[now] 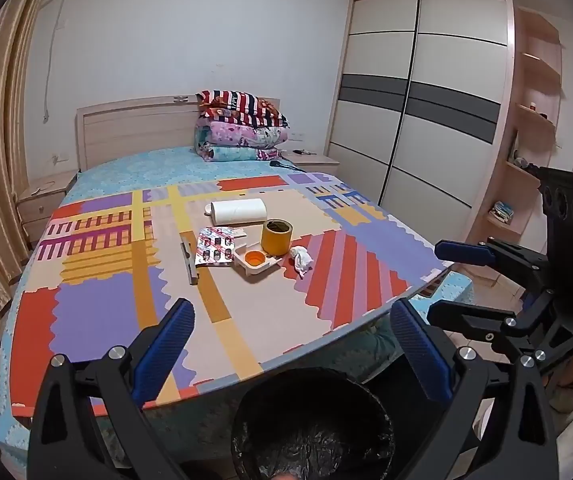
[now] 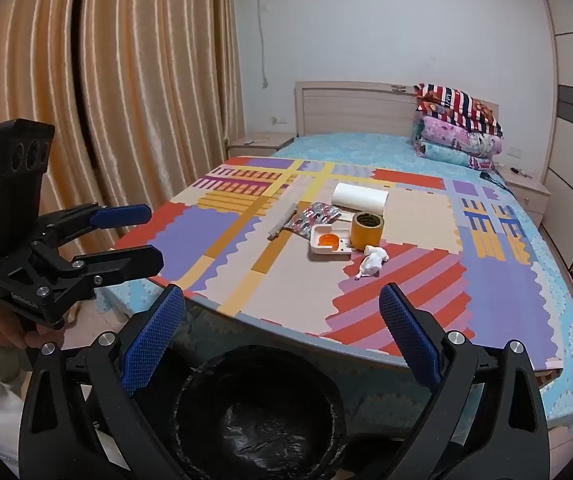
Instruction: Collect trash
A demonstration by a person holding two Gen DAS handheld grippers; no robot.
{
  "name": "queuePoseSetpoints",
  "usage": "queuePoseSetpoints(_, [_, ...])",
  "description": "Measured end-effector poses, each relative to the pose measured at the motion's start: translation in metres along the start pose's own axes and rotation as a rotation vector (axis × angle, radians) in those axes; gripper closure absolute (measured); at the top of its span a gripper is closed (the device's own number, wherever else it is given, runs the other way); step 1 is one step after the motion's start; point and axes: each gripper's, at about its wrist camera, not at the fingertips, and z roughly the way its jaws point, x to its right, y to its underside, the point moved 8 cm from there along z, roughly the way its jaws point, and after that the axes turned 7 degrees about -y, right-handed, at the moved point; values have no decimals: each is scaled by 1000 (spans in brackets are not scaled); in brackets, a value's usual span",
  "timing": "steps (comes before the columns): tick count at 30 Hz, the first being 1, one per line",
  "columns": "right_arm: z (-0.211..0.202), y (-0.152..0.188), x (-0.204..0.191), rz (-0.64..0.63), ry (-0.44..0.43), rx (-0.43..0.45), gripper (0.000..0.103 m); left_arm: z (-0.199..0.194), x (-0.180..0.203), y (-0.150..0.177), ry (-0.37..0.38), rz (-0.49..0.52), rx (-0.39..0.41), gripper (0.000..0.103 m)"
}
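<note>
A crumpled white tissue [image 1: 301, 259] [image 2: 372, 261] lies on the colourful foam mat [image 1: 98, 308] [image 2: 286, 288] on the bed. Beside it lie a yellow tape roll [image 1: 277, 236] [image 2: 367, 230], a beige tray with an orange cup [image 1: 255, 263] [image 2: 328, 245], a pill blister pack [image 1: 215, 249] [image 2: 315, 216], a white paper roll [image 1: 238, 210] [image 2: 360, 197] and a grey strip [image 1: 189, 262] [image 2: 282, 221]. A black-lined trash bin [image 1: 310, 428] [image 2: 260, 412] stands below the mat's near edge. My left gripper [image 1: 292, 344] [image 2: 134, 236] is open and empty. My right gripper [image 2: 282, 334] [image 1: 442, 280] is open and empty above the bin.
Folded quilts [image 1: 240, 124] [image 2: 458, 132] are stacked by the headboard. Curtains [image 2: 106, 80] hang on the left, a sliding wardrobe [image 1: 418, 100] and corner shelves [image 1: 534, 120] on the right. Nightstands [image 1: 42, 200] [image 2: 526, 192] flank the bed.
</note>
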Motion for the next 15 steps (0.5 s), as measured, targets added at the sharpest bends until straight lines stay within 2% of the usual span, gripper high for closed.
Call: queuePoseSetpoints(15, [-1,-1,-1,7,-5,2,4,-5,4,-3,1,12,12,8])
